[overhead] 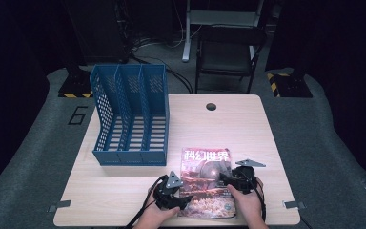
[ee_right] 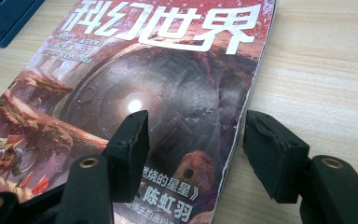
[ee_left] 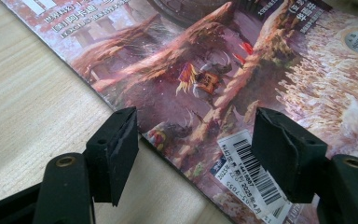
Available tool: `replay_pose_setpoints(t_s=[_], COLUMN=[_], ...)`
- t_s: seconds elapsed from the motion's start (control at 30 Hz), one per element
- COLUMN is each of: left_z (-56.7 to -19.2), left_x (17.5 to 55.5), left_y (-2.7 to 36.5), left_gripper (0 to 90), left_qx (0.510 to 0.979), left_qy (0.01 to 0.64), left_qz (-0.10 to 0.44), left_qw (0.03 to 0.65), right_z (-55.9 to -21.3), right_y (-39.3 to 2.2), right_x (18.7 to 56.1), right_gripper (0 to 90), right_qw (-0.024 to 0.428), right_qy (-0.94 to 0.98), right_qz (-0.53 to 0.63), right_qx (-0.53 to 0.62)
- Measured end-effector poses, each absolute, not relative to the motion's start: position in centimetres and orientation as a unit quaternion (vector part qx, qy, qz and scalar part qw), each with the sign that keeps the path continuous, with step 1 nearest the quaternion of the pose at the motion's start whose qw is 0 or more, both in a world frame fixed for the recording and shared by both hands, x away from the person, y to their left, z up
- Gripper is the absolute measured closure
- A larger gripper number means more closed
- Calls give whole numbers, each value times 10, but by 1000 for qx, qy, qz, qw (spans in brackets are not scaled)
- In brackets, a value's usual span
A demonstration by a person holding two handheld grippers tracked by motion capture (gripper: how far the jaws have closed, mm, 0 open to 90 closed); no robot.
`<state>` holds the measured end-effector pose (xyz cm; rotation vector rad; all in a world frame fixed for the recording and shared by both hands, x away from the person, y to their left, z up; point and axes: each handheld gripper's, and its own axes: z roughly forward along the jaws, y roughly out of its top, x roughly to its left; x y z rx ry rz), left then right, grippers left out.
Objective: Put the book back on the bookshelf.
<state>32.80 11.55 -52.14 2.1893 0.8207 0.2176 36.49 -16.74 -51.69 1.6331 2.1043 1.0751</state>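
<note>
Your two grippers flank a magazine [overhead: 206,181] lying flat, cover up, on the near part of the wooden table [overhead: 228,124], just right of the front of a blue file rack [overhead: 129,114] that stands with its three slots facing up and toward you.

Your left gripper [overhead: 183,199] sits at the magazine's near left corner — in the left gripper view, its jaws stand apart and straddle the cover's left edge, one pad [ee_left: 121,149] over bare wood, the other [ee_left: 284,149] above the barcode sticker [ee_left: 251,172]. Nothing is pinched; the fingers are released.

Your right gripper [overhead: 225,179] rests at the right edge, about halfway up the cover. In the right gripper view, its jaws also gape across that edge — one pad [ee_right: 133,144] over the dark cover art, the other [ee_right: 272,149] over the tabletop — gripping nothing.

Whether either pad touches the paper cannot be told. Your hands [overhead: 248,202] hold both tools from the near edge.
</note>
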Motion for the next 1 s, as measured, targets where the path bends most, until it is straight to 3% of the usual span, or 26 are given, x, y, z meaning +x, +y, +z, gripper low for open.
replay_pose_setpoints(t_s=[0.33,0.57,1.0], left_z=[-524,-528,-529], left_x=[325,322,323], left_y=[112,106,111], left_gripper=[234,130,147], left_qx=[863,860,859], left_qy=[311,313,303], left_qz=[94,97,101], left_qw=[388,392,401], right_z=[-517,-518,-519], right_y=[-163,-160,-156], right_x=[364,362,361], right_gripper=[377,371,347], right_qw=[138,150,167], right_qy=[722,723,733], right_qz=[371,367,356], right_qx=[568,567,555])
